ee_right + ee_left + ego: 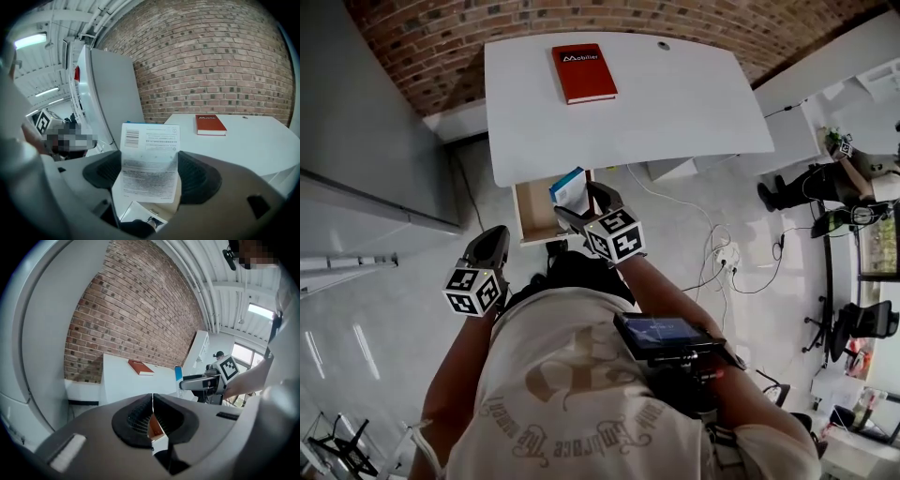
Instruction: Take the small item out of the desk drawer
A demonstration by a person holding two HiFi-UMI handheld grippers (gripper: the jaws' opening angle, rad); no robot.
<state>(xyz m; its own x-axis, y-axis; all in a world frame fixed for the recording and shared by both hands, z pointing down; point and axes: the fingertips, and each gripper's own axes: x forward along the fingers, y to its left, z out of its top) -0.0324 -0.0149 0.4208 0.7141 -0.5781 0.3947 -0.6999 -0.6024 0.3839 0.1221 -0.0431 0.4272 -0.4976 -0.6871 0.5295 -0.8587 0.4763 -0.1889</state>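
A small white box with a blue edge [570, 190] is held upright above the open wooden desk drawer [531, 221], with my right gripper [584, 208] shut on it. In the right gripper view, the box's printed face with a barcode [150, 161] fills the space between the jaws of the right gripper [151, 169]. My left gripper [492, 236] hangs lower left of the drawer, away from it, shut on nothing. The left gripper [152, 408] shows its pads touching, and that view also catches the right gripper [202, 382] with the box [178, 375].
A red book [584, 72] lies at the back of the white desk [675, 103]. A grey cabinet [366, 112] stands to the left. Cables and a power strip [727, 255] lie on the floor to the right, with a second desk [825, 84] and chairs beyond.
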